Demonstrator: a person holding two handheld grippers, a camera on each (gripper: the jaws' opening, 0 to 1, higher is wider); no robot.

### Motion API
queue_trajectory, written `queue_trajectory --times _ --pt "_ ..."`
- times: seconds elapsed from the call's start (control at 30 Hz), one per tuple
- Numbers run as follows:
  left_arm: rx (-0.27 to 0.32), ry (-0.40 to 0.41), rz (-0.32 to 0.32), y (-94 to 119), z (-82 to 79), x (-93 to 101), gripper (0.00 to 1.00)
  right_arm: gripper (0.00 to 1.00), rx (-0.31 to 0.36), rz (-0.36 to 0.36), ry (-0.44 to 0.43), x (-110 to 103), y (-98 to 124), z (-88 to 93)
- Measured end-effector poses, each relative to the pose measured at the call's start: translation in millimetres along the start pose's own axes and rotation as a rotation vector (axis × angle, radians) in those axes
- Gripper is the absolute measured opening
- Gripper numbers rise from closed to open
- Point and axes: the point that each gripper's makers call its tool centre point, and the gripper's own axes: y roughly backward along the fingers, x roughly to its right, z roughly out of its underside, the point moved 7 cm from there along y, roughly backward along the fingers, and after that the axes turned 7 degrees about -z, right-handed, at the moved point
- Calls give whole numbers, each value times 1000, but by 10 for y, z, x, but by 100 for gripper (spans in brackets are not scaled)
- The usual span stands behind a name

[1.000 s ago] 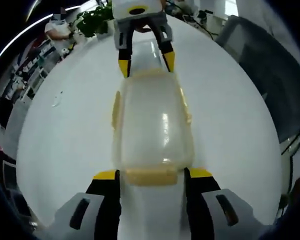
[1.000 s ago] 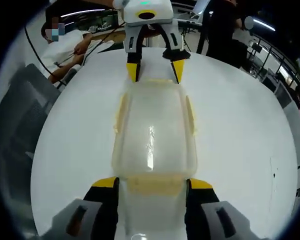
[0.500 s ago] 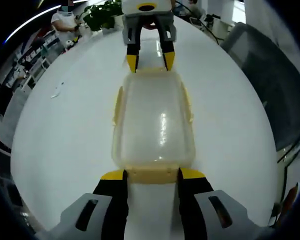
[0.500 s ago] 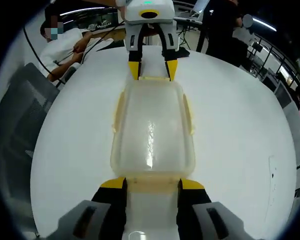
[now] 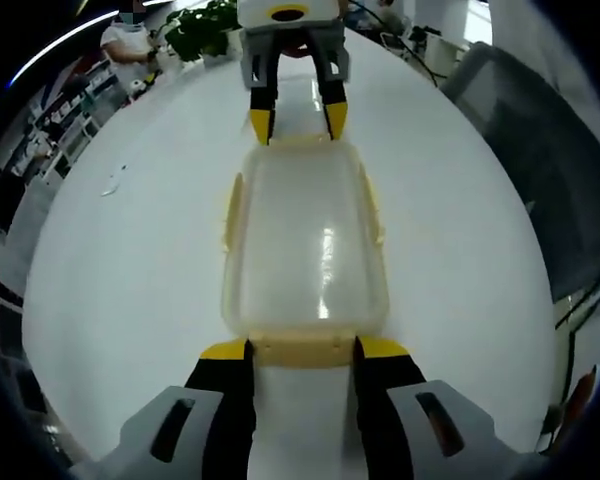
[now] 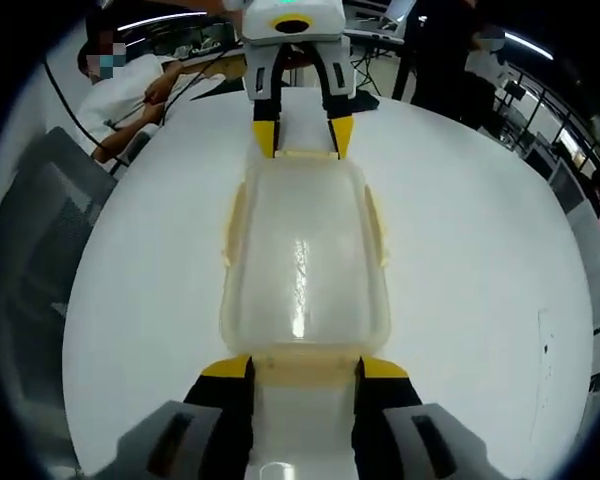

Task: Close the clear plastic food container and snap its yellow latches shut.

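Note:
The clear plastic container (image 5: 305, 250) lies lengthwise on the white table (image 5: 130, 250) with its lid down. Yellow latches (image 5: 232, 210) run along its long sides. In the left gripper view my left gripper (image 5: 302, 348) has its jaws pressed against both ends of the near yellow end latch (image 5: 302, 352). My right gripper (image 5: 288, 122) grips the far end latch the same way. In the right gripper view the container (image 6: 302, 260) is seen from the other end, with my right gripper (image 6: 302, 367) on the near latch (image 6: 302, 372) and my left gripper (image 6: 297, 137) on the far one.
A green plant (image 5: 195, 35) stands past the table's far edge. A grey chair (image 5: 540, 140) is at the right. In the right gripper view a person in white (image 6: 130, 85) sits beyond the table, another grey chair (image 6: 30, 230) stands at the left, and a person in dark clothes (image 6: 445, 50) stands behind.
One second ago both grippers stood wider at the container's ends. Both have since narrowed their jaws onto the end latches; little has changed in the last half second.

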Motion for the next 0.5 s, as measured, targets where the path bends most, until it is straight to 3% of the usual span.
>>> queue_trajectory --times 0.07,0.13,0.23,0.37,0.5 --pt "1 8 -6 3 0 -1 37 35 -4 4 4 -5 -2 1" --pt "-1 70 -16 8 12 -37 36 34 -4 4 1 4 4 5" --pt "-48 45 -19 44 -15 3 36 34 10 -24 -22 -27 56 -47" --pt "-12 73 -16 194 -50 -9 35 34 23 -16 2 -47 163 -71" --pt "-41 63 -22 241 -109 -10 35 34 27 -18 9 -74 234 -130"
